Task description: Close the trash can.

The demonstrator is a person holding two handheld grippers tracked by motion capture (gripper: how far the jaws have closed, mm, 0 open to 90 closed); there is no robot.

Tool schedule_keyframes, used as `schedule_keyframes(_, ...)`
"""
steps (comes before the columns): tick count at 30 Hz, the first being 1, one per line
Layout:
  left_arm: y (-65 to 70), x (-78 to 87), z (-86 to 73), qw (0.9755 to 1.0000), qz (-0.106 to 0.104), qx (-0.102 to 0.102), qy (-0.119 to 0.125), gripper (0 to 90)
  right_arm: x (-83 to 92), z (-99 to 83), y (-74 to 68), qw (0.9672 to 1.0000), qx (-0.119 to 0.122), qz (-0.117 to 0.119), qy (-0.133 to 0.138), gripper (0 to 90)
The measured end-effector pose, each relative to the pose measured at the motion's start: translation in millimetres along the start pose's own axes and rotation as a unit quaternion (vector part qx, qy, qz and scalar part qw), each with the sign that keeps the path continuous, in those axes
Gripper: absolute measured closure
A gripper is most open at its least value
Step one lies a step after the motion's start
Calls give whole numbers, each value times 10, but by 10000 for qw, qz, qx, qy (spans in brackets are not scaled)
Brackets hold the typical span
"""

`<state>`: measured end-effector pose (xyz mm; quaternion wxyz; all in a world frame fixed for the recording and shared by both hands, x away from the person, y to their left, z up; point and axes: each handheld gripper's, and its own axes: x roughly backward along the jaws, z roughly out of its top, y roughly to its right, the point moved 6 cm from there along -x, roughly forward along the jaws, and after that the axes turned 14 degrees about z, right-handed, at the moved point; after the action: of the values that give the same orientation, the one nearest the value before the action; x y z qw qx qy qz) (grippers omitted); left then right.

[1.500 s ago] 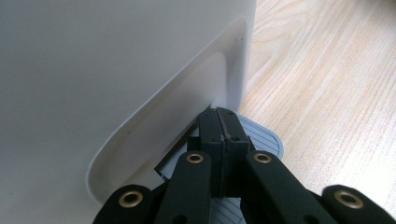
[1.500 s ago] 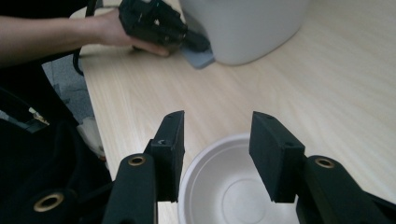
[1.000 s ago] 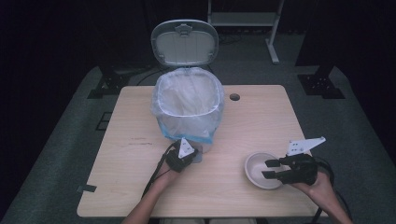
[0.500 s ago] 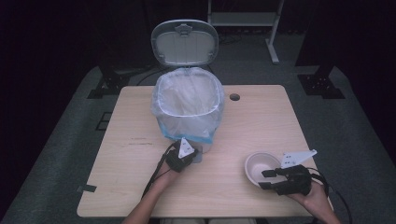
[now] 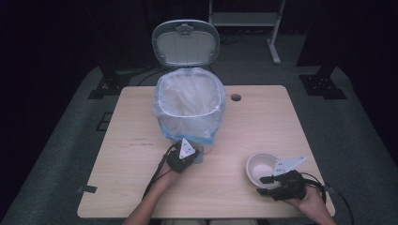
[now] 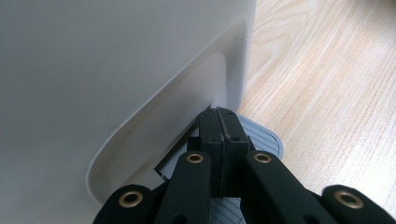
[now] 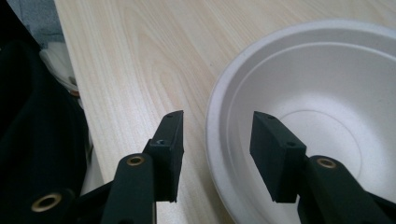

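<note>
From above, my left tongs [image 5: 187, 154] sat at the foot of the lined bin [image 5: 188, 107] on the bench [image 5: 131, 154], my right tongs [image 5: 266, 183] beside the white bowl [image 5: 261, 167] near the bench's right front corner. Along my left tongs [image 6: 223, 135], the jaws were pressed together over the bin's grey pedal [image 6: 264, 137]. Along my right tongs [image 7: 215, 144], the jaws stood apart, straddling the bowl's rim [image 7: 212, 126]
</note>
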<state>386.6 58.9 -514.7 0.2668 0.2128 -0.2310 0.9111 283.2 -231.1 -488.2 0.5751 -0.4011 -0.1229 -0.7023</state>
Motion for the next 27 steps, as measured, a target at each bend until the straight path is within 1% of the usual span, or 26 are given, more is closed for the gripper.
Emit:
schedule_keyframes(3,0,1,-1,10000,-8,10,-5,900,-17,-1,13,10000,8,-14,-38,544)
schedule_keyframes(5,0,1,-1,10000,-7,11,-5,900,-33,0,20,10000,33,-57,-68,560)
schedule_keyframes(6,1,1,-1,10000,-5,9,-5,900,-50,-3,27,9999,43,-95,-126,582)
schedule_keyframes(7,1,1,-1,10000,-5,9,-5,900,-50,-3,27,9999,43,-95,-126,582)
schedule_keyframes(8,1,0,-1,10000,-3,9,-2,900,-68,-13,44,9996,63,-171,-198,604)
schedule_keyframes(9,1,0,-1,10000,-3,9,-2,900,-68,-13,44,9996,63,-171,-198,604)
schedule_keyframes(11,0,1,-1,10000,-8,11,-5,900,-85,-23,63,9993,68,-245,-274,615)
schedule_keyframes(12,-1,0,-1,10000,-13,11,-5,900,-96,-20,63,9992,120,-265,-276,645)
schedule_keyframes(14,-1,0,-1,10000,-13,13,-5,900,-98,-8,65,9991,161,-266,-286,667)
schedule_keyframes(20,-1,0,-1,10000,-22,19,-3,900,-75,33,53,9988,230,-370,-224,705)
schedule_keyframes(21,-1,-1,0,10000,-26,22,5,900,-56,48,54,9987,228,-418,-182,716)
schedule_keyframes(22,-3,-1,0,10000,-23,8,0,900,-14,83,55,9987,220,-455,-81,737)
schedule_keyframes(27,-3,-2,0,10000,-32,14,12,900,58,153,64,9984,190,-524,42,773)
